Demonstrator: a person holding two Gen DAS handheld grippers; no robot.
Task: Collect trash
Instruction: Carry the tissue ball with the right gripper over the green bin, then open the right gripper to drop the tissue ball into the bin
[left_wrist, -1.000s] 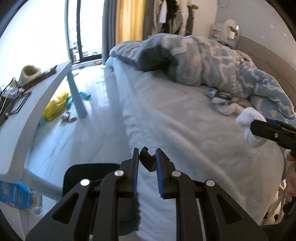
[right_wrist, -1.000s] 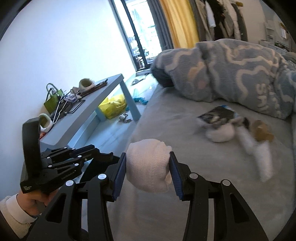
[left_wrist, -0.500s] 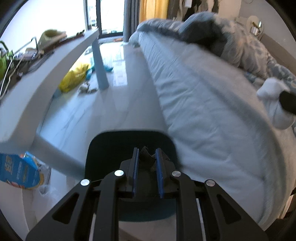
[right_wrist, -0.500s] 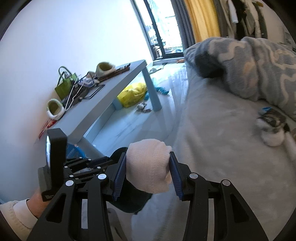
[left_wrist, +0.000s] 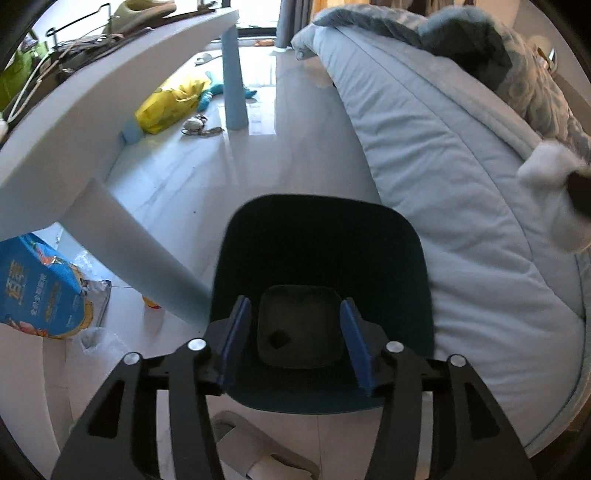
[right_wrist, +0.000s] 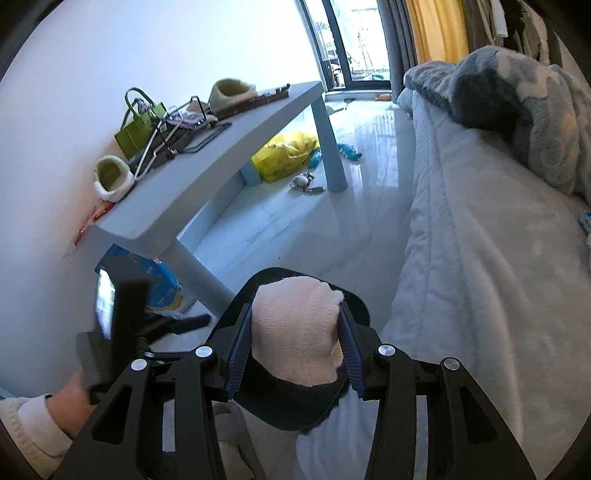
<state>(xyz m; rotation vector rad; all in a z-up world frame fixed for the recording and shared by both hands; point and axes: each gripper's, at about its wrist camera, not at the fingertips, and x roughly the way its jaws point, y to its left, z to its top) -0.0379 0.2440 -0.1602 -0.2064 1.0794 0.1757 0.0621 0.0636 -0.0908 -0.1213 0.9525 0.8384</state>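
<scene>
At the far left a blue bag (left_wrist: 35, 291) leans on the floor under the corner of the pale blue table (left_wrist: 110, 92), whose slanted leg (left_wrist: 136, 258) comes down just beside the dark bin (left_wrist: 321, 258). Between the table and the bed (left_wrist: 461, 184) runs one strip of glossy white floor (left_wrist: 258, 147); a yellow bag (left_wrist: 173, 99) and a few small bits lie on it near the far table leg. Two furry slippers (right_wrist: 110, 177) sit on the tabletop, along with one green handbag (right_wrist: 138, 129).

The left gripper (left_wrist: 291, 343) hangs directly above the bin's mouth with its two blue pads spread wide and nothing between them — only the bin's dark bottom shows in the gap. The bin's right rim is close against the edge of the bed.

The right gripper (right_wrist: 295, 350) is clenched on one balled white sock (right_wrist: 295, 336), pinched from both sides by the pads. The sock sits over the bin's near rim, above the opening. In the left view the sock appears at the far right, over the bed's edge.
</scene>
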